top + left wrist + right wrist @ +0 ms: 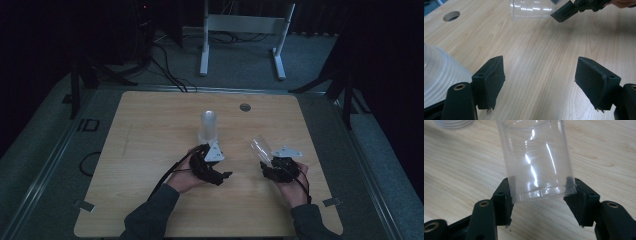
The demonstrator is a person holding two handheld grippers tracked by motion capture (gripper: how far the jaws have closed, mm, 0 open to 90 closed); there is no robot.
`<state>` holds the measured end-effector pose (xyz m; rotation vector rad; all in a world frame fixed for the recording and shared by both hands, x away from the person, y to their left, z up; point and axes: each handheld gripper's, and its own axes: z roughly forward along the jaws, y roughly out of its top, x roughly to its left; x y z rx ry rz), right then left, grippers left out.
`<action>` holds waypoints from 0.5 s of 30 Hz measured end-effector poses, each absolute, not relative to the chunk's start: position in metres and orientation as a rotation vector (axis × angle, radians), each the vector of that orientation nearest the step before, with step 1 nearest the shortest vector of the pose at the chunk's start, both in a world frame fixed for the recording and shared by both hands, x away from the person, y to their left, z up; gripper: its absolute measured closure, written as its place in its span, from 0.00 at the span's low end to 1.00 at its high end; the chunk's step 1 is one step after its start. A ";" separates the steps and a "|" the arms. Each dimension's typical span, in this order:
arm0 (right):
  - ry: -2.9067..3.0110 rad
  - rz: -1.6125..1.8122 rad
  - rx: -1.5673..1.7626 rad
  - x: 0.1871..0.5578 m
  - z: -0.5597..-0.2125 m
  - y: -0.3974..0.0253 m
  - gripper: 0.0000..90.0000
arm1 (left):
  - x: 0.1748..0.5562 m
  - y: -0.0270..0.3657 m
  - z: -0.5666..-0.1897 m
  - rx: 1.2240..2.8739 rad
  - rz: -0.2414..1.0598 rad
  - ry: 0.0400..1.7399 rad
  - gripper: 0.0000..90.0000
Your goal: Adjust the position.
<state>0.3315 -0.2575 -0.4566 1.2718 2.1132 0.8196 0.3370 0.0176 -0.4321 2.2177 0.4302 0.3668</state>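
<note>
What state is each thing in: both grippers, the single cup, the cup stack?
left gripper: open, jaws wide apart, holding nothing, beside the stack.
right gripper: shut on the clear cup.
clear cup: held at one end, tilted, off the table.
cup stack: upright on the table, ungripped.

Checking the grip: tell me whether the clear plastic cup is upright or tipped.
Tipped: the clear plastic cup leans leftward, clamped in the right gripper.
</note>
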 end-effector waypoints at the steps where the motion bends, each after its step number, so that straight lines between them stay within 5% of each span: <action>1: 2.113 0.820 1.272 0.331 -0.457 -0.258 0.47 | 0.337 0.018 -0.432 2.218 0.367 0.430 0.27; 15: 1.971 0.886 1.328 0.329 -0.456 -0.257 0.47 | 0.338 0.017 -0.431 2.190 0.374 0.458 0.27</action>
